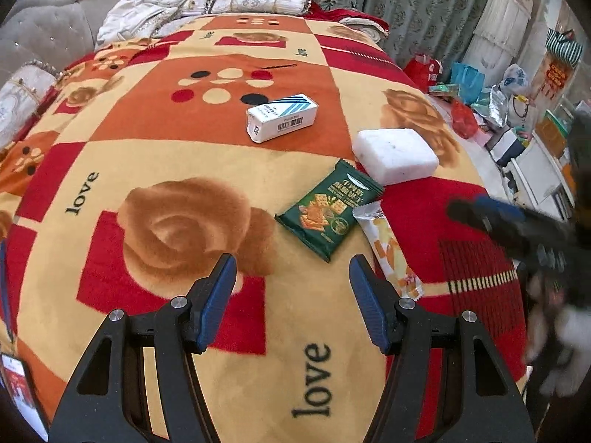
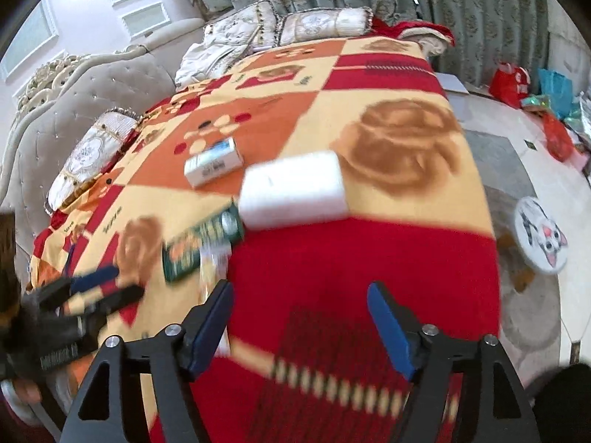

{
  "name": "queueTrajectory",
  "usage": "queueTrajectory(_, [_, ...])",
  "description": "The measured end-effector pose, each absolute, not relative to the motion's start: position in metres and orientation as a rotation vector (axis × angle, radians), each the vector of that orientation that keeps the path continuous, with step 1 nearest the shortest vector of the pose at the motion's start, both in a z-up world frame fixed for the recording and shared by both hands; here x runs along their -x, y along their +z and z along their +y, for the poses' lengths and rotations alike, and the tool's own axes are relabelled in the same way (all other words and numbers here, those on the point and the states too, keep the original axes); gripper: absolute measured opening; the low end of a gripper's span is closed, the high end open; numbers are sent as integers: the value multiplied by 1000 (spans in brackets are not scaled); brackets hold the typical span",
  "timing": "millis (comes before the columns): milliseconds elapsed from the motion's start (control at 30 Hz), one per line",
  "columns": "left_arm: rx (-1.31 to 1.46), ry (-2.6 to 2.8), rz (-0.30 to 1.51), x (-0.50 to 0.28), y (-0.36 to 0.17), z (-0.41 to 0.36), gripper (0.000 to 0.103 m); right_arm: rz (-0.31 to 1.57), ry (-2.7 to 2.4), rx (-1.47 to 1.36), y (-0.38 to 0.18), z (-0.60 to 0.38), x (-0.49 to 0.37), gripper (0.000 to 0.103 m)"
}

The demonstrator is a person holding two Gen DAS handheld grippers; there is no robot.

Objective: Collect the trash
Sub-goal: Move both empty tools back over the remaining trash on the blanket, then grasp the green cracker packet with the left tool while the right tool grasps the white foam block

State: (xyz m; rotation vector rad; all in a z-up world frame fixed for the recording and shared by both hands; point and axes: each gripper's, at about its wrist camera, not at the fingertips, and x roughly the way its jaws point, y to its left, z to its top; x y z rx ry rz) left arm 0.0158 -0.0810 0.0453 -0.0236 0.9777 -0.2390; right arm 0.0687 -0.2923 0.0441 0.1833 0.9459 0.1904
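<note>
Bedding under my grippers is plush, and 4 bits of trash are lying on it: box (image 1: 282, 117), foam block (image 1: 394, 155), green packet (image 1: 330, 209), orange wrapper (image 1: 388, 251). Left gripper (image 1: 293, 277) and right gripper (image 2: 300, 304) are both hovering with fingers apart, gripping nothing. I'm worrying the flat packets will slide, or the fingers will snag the blanket (image 1: 155, 155).

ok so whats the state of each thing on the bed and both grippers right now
left gripper: jaws open, empty, above the blanket
right gripper: jaws open, empty
white cardboard box with blue stripes: lying on its side, closed
white foam block: flat on the blanket
green cracker packet: lying flat, one corner under the foam block
orange and white snack wrapper: lying flat beside the green packet
</note>
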Motion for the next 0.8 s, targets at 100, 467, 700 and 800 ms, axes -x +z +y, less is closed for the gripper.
queueTrajectory(100, [28, -271, 974, -23, 46, -82, 63, 941, 194, -186, 46, -290, -96, 77])
queueTrajectory(467, [-117, -357, 997, -60, 32, -109, 63, 1032, 208, -51, 18, -263, -162, 92])
queueTrajectory(700, [-186, -349, 1014, -79, 16, -122, 63, 977, 228, -100, 18, -275, -154, 88])
queueTrajectory(800, [-207, -358, 1010, -86, 13, -128, 63, 939, 223, -90, 28, -281, -143, 87])
